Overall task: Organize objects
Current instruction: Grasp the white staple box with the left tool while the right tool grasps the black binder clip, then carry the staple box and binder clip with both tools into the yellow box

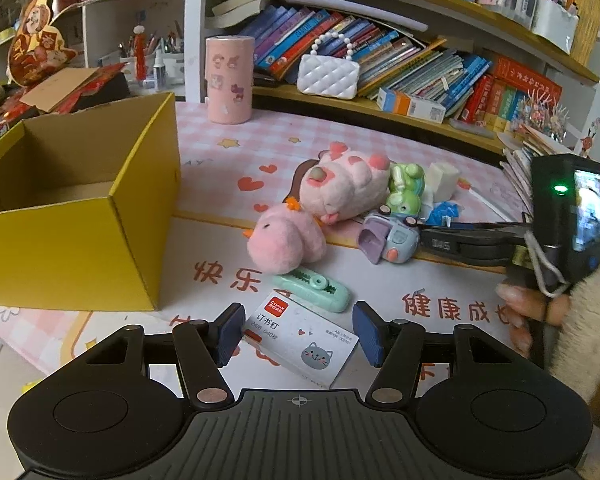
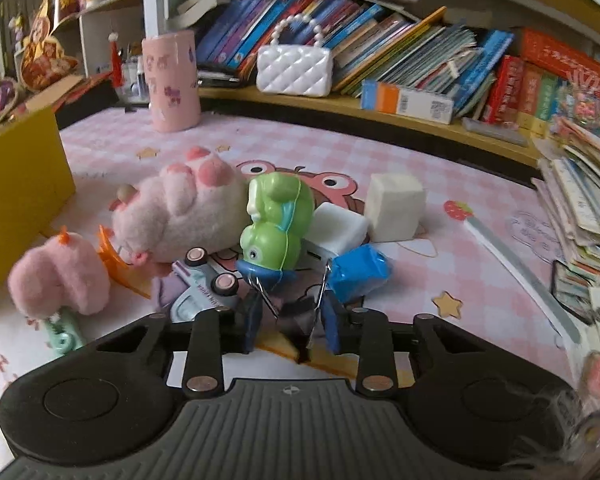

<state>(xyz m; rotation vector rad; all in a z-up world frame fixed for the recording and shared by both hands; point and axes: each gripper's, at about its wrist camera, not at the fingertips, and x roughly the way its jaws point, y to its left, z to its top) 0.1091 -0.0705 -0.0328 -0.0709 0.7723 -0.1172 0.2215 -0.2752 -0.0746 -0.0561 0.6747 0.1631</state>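
An open yellow cardboard box [image 1: 80,216] stands at the left of the pink desk mat. My left gripper [image 1: 298,334] is open, its blue pads either side of a white staples box [image 1: 300,340] lying flat. Beyond lie a mint stapler [image 1: 312,290], a pink plush [image 1: 286,242], a larger pink plush [image 1: 342,188], a purple toy car [image 1: 386,236] and a green frog toy [image 1: 406,192]. My right gripper [image 2: 292,326] has its pads around a black binder clip [image 2: 296,312] with wire handles up. A blue wrapped item [image 2: 360,274] and white blocks [image 2: 396,206] lie behind.
A pink cylinder holder [image 1: 230,80] stands at the back of the mat. A bookshelf with a white quilted purse [image 1: 328,76] runs behind. A stack of booklets [image 2: 580,216] lies at the right edge. A ruler [image 2: 520,276] lies on the mat.
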